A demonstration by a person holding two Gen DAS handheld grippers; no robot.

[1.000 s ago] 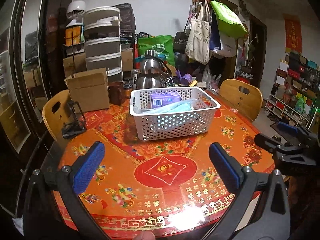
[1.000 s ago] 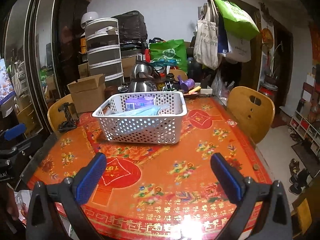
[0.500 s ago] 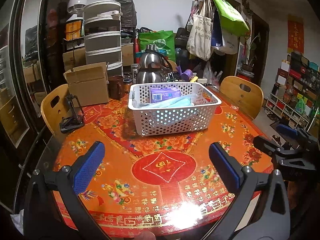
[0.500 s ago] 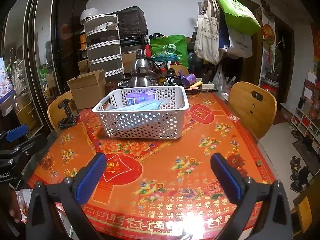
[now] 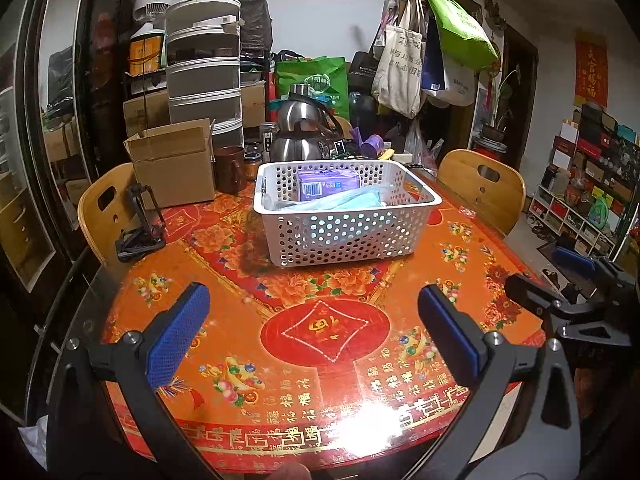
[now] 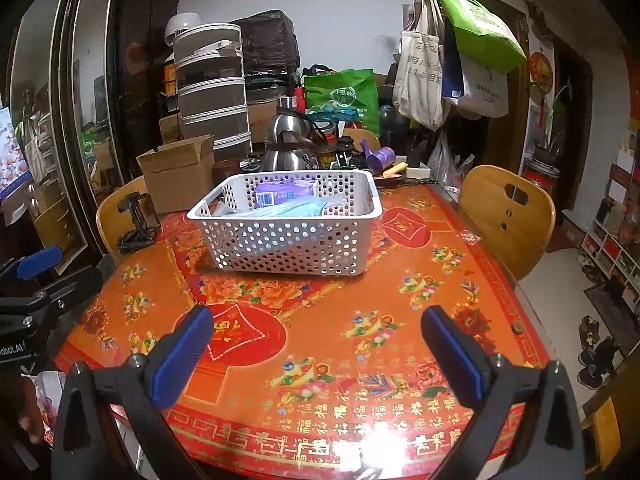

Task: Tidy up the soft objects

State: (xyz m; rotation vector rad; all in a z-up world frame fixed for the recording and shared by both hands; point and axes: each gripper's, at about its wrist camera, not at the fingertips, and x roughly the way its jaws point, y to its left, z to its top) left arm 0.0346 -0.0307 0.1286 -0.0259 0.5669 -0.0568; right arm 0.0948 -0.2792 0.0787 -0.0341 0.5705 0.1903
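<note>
A white perforated basket [image 5: 344, 236] [image 6: 288, 244] stands on the red patterned table. Inside it lie a purple soft pack [image 5: 326, 186] [image 6: 284, 194] and a pale blue-green soft packet [image 5: 344, 202] [image 6: 288, 210]. My left gripper [image 5: 312, 308] hangs open over the table's near edge, well short of the basket, with nothing between its blue pads. My right gripper [image 6: 316, 332] is open and empty too, also at the near edge. In the left wrist view the right gripper [image 5: 576, 280] shows at the far right; in the right wrist view the left gripper [image 6: 32, 280] shows at the far left.
Behind the basket stand a steel kettle [image 5: 300, 128], a brown mug [image 5: 230, 168] and a cardboard box [image 5: 174, 162]. A black phone stand [image 5: 140, 224] sits at the table's left. Wooden chairs [image 5: 480, 188] [image 6: 508, 216] flank the table. A coat rack with bags [image 6: 440, 60] stands behind.
Both grippers have drawn back and risen a little from the table, so the basket sits slightly farther off. Both stay open and empty.
</note>
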